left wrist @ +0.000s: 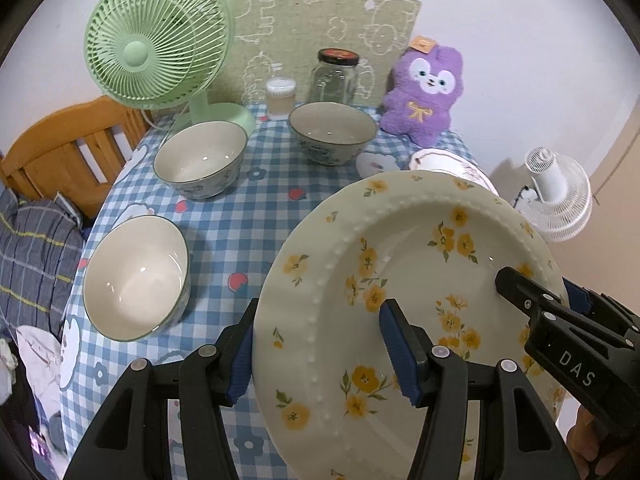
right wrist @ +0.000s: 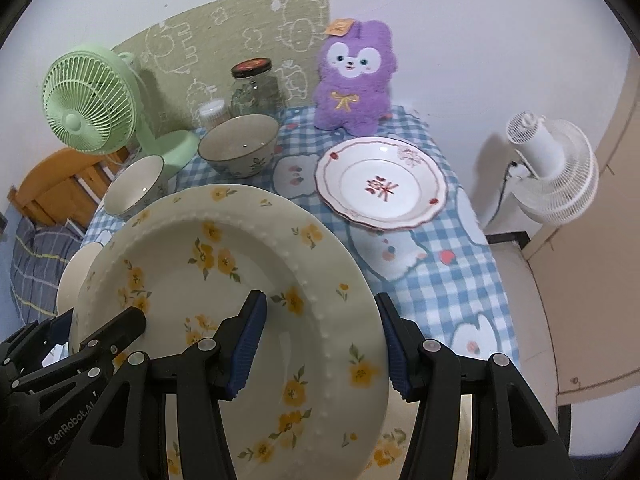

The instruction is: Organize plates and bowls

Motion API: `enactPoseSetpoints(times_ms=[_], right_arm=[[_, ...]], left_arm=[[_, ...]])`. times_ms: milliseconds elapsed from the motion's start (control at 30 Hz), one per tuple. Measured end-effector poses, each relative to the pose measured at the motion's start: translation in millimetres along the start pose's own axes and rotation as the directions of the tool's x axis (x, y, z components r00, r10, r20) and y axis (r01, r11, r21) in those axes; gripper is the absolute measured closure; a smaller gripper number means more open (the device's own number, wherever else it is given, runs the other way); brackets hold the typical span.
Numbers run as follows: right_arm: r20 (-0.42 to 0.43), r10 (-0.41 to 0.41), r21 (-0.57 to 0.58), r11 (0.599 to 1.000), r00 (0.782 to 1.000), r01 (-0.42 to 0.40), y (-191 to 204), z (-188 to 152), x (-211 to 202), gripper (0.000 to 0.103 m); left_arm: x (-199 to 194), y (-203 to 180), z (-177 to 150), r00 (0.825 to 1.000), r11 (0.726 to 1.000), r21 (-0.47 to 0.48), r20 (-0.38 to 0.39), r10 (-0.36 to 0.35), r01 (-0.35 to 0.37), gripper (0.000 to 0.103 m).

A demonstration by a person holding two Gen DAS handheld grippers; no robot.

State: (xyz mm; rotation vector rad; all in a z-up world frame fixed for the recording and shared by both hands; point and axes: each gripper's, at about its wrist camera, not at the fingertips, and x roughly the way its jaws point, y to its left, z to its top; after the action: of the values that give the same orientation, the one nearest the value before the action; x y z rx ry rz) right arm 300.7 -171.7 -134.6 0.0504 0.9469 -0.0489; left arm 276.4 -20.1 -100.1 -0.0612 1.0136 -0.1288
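Observation:
A cream plate with yellow flowers [left wrist: 404,240] [right wrist: 176,236] hangs tilted above the checked tablecloth. My left gripper [left wrist: 320,356] is shut on its left rim, one blue pad under the rim and one inside. My right gripper [right wrist: 320,344] is shut on the opposite rim; it shows in the left wrist view as a black finger [left wrist: 516,288] on the plate's right side. Three bowls [left wrist: 136,276] [left wrist: 200,158] [left wrist: 332,132] stand on the table's left and back. A white plate with a red character [right wrist: 380,182] lies at the back right.
A green fan [left wrist: 156,44], a glass jar [left wrist: 334,78], a small lidded cup [left wrist: 281,96] and a purple plush toy [right wrist: 352,84] line the back of the table. A white fan [right wrist: 556,168] stands off the right edge. More flowered cream ware [right wrist: 384,452] shows below the lifted plate.

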Motion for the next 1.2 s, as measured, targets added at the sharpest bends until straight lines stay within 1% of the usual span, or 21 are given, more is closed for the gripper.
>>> enactPoseSetpoints(times_ms=[267,400,667,900,1200], right_arm=[[-0.001,-0.017,0.024,1.000,1.000,0.017,-24,-16,-14,0.045],[-0.007,-0.001,0.022,1.000,1.000,0.001,-38,-22,-15,0.045],[-0.025,0.017,-0.025,1.000,1.000,-0.018,-63,-34,-16,0.045],[-0.050,0.024,-0.057,0.998,0.998,-0.027,-87,-49,-11,0.045],[-0.093,0.020,-0.067,0.997,0.995,-0.026,-108,-69,2,0.045]], left_arm=[[-6,-22,-13,1.000,0.999,0.026,-0.004,-0.019,0.019,0.044],[-8,-37,-20,1.000,1.000,0.014,0.007,0.013,-0.013,0.045],[-6,-63,-40,0.999,0.999,-0.038,-0.008,0.033,-0.033,0.045],[2,-83,-62,0.999,0.996,-0.084,-0.036,0.036,-0.039,0.045],[15,-101,-88,0.997,0.992,-0.117,-0.068,0.039,-0.047,0.045]])
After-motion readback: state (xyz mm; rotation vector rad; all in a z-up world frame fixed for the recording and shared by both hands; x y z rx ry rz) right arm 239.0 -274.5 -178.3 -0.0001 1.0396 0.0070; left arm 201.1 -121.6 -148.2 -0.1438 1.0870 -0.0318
